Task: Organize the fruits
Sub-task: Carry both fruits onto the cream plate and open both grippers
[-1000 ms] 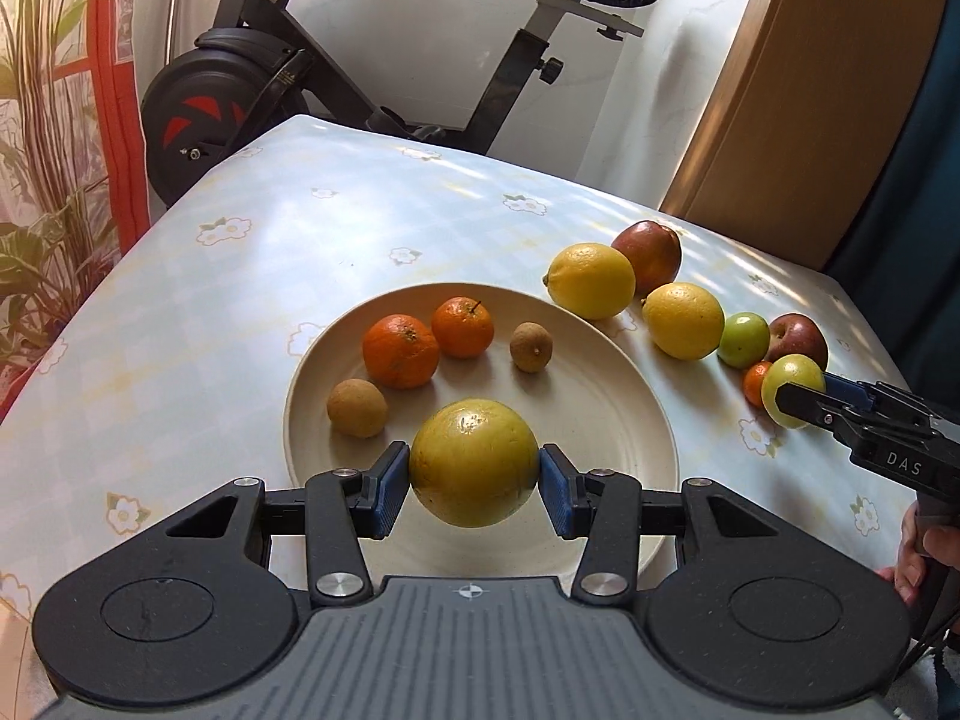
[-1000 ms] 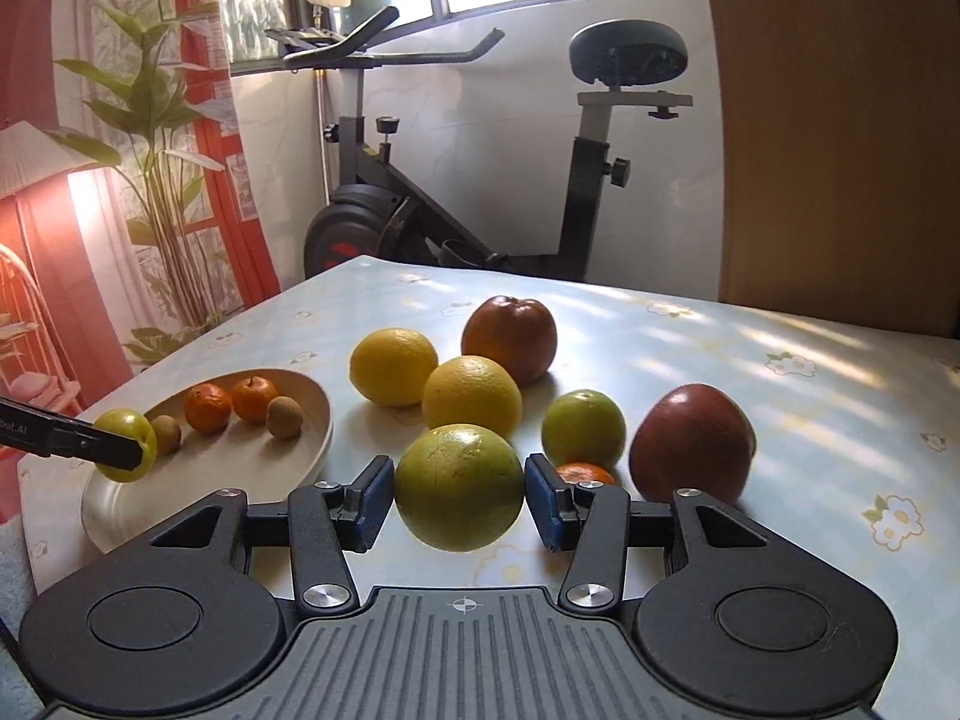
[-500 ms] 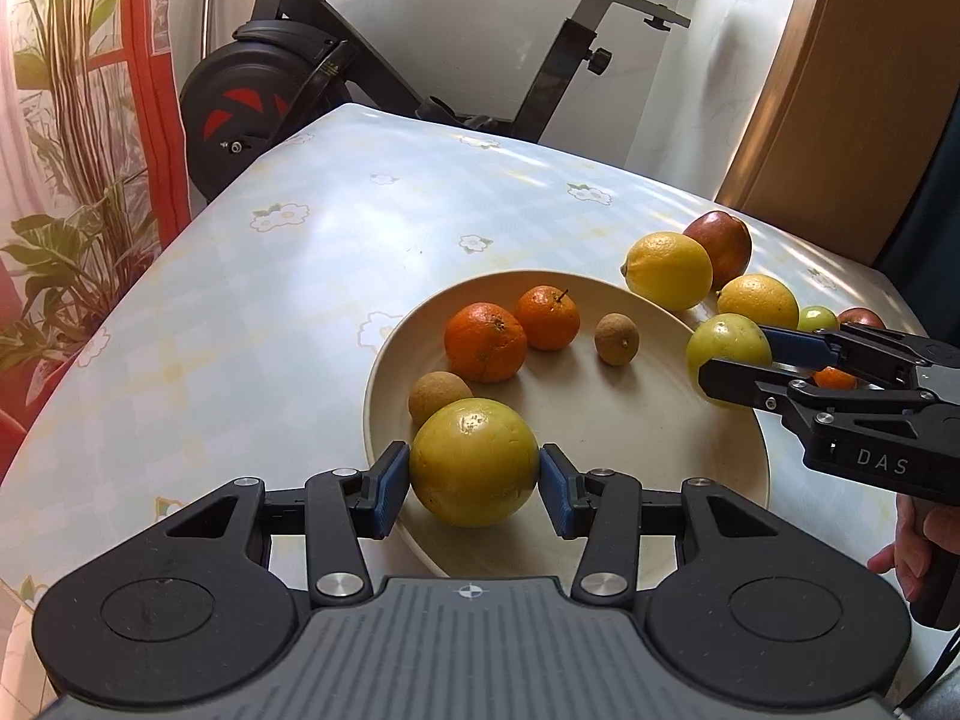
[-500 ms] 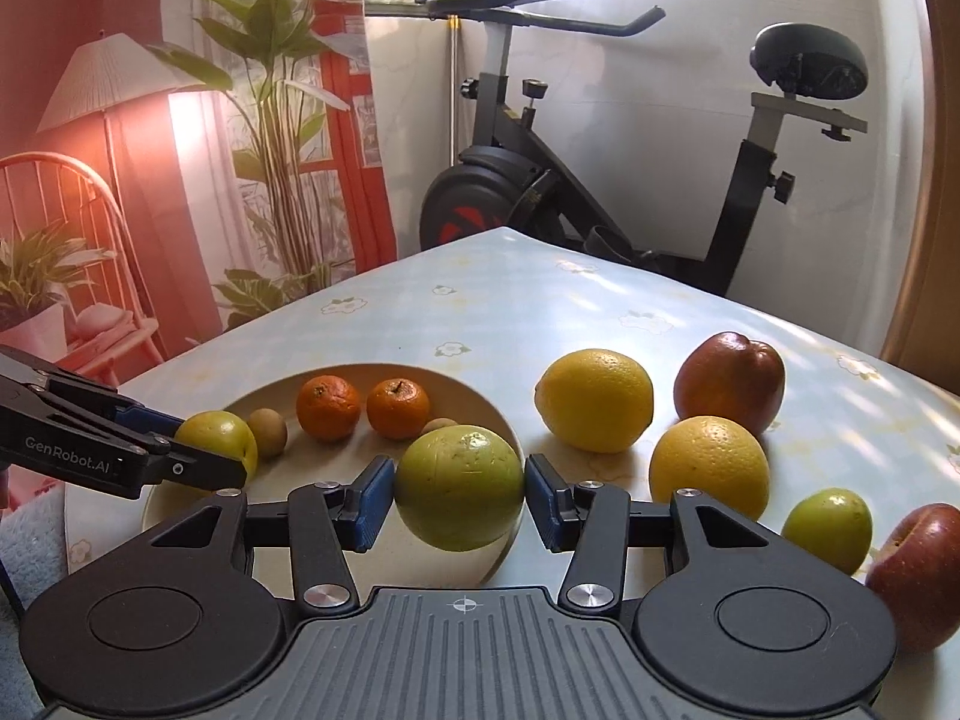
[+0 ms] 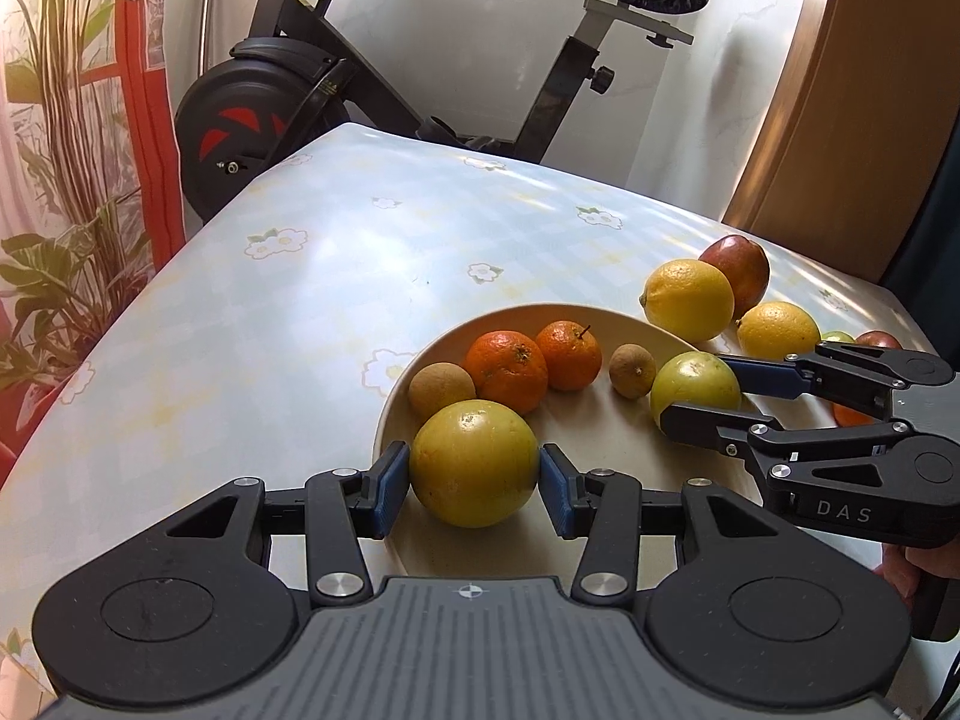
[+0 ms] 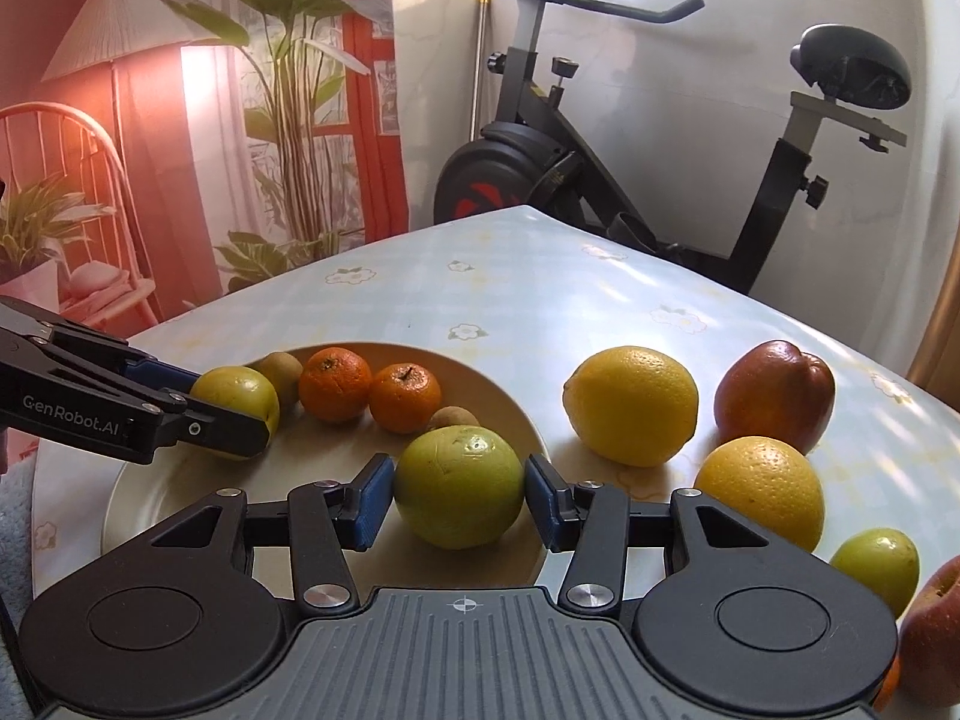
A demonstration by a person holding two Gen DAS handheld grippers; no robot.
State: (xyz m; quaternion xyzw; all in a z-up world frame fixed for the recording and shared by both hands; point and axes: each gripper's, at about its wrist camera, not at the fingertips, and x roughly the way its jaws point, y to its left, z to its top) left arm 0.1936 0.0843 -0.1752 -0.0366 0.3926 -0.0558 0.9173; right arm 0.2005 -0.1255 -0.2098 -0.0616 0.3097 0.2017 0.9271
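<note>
Yellow round fruit [image 5: 474, 450]: clamped between the blue pads of the left gripper [image 5: 474, 483], low over the near rim of the cream plate [image 5: 384, 438].

Green round fruit [image 6: 459, 474]: clamped the same way in the right gripper [image 6: 459, 501], over the plate's right-hand part, just beside a small brown fruit [image 6: 454, 417].

Already on the plate: larger mandarin [image 5: 507, 369], smaller mandarin [image 5: 569, 354], second brown fruit [image 5: 441, 381].

Waiting on the tablecloth [image 6: 540, 300]: lemon [image 6: 630, 405], red apple [image 6: 774, 393], orange [image 6: 759, 492], small green fruit [image 6: 882, 561].

Risks, as judged:
- Both grippers converge on one plate, so could knock fingers together or bump the other's fruit.
- Smooth round loads, pinched only at the sides, so could slip if tilted or jolted.
- Released at the rim, the yellow fruit could roll off onto the cloth. Released among the others, either could nudge the mandarins or the brown fruits.
- Plate filling up, with little bare floor left for the larger fruits outside.

Hidden or unclear:
- Undersides of both held fruits, so cannot tell whether either touches the plate.
- Kind of the brown fruits not certain.
- Another small orange fruit [image 5: 852, 414], mostly covered by the right gripper in the left view.
- Further apple [image 6: 933, 642], cut off at the frame edge.
- Person's hand [image 5: 900, 576], only a sliver showing.
</note>
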